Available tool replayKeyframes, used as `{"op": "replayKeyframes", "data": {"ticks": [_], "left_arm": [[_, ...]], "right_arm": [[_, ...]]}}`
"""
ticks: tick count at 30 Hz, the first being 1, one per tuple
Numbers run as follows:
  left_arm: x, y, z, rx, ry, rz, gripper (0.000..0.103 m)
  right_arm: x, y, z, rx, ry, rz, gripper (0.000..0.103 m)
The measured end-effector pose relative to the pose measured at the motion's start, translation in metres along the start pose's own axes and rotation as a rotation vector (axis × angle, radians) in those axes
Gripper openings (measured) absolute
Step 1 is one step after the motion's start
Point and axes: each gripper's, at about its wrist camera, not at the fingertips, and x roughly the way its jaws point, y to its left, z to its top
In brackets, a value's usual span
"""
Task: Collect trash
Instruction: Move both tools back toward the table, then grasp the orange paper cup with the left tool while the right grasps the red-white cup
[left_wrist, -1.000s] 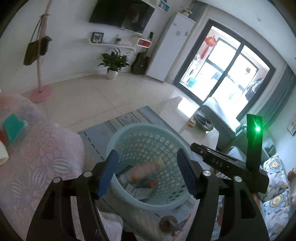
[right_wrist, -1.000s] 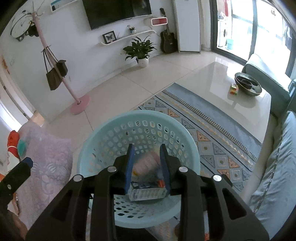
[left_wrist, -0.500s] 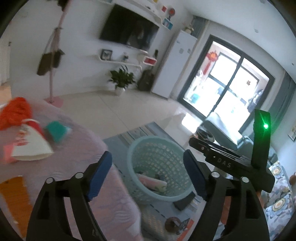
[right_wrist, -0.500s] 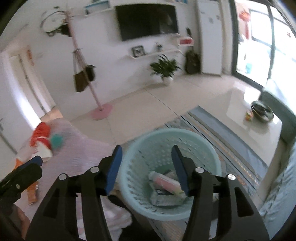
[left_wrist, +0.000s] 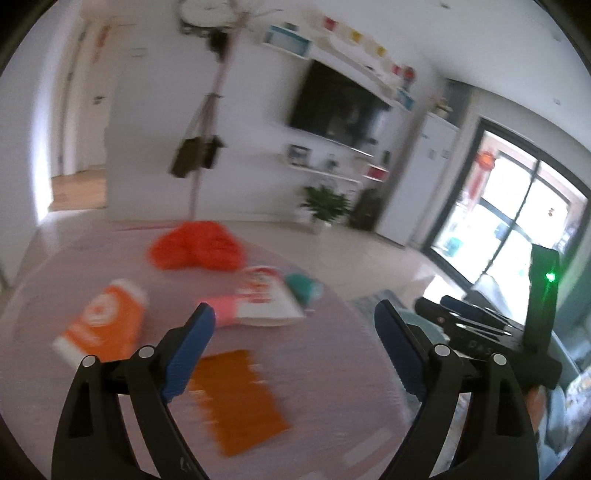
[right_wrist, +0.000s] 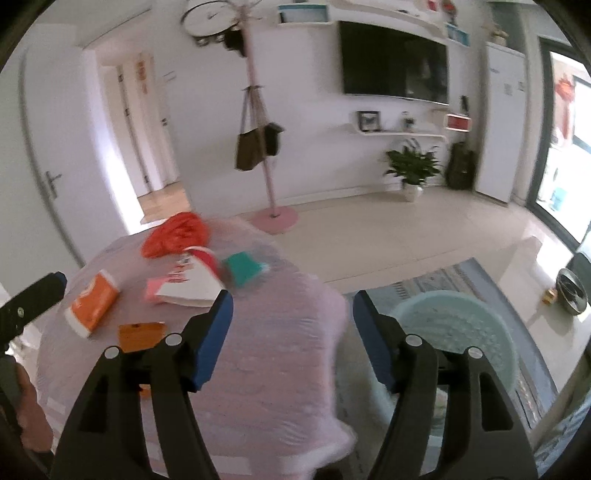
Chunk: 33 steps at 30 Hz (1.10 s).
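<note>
Both grippers have swung away from the basket and up over the table, and the carton the right one pinched a second ago now lies down in the basket with the rest. Left gripper (left_wrist: 291, 325) hangs above the pink tablecloth (left_wrist: 332, 387), jaws spreading wide with nothing between them. Right gripper (right_wrist: 291, 314) is opening too, empty, pointing over the cloth's edge, with the pale turquoise laundry basket (right_wrist: 480, 332) on the patterned rug (right_wrist: 436, 284) just to its right.

Plenty of trash waits on the table: an orange carton (left_wrist: 99, 328) on the near left, a flat orange wrapper (left_wrist: 236, 398) close under the left gripper's fingers, a white-and-red paper bag (left_wrist: 266, 299) lying over something pink, a teal packet (left_wrist: 303, 290) just beside it near the table's edge, and a crumpled orange-red plastic bag (left_wrist: 197, 247) at the far side. All blurred in the left view, sharper in the right one.

Behind stand a pink coat stand (right_wrist: 258, 122) with hanging bags, a wall television (right_wrist: 393, 62) and a potted plant (right_wrist: 412, 166).
</note>
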Motion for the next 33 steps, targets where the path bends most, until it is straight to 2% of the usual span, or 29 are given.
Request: {"op": "replayKeyframes", "data": {"ticks": [5,11,17,23,26,33], "left_arm": [[-0.02,0.063,-0.001,-0.078,0.0,0.095,0.086],[-0.015,0.131,-0.011,-0.127,0.06,0.216,0.086],[0.006,0.18,-0.018,-0.205,0.105,0.228,0.086],[0.024,0.194,-0.029,-0.266,0.14,0.2,0.086],[0.031,0.196,-0.035,-0.291,0.162,0.153,0.087],[0.039,0.177,-0.038,-0.232,0.201,0.158,0.085]], "right_arm": [[0.023,0.028,0.003,0.0,0.038,0.068,0.065],[0.052,0.049,0.008,0.02,0.09,0.126,0.065],[0.09,0.063,0.017,0.032,0.129,0.149,0.065],[0.136,0.065,0.024,0.067,0.202,0.161,0.065],[0.154,0.068,0.024,0.056,0.231,0.153,0.065],[0.169,0.075,0.024,0.081,0.238,0.217,0.072]]}}
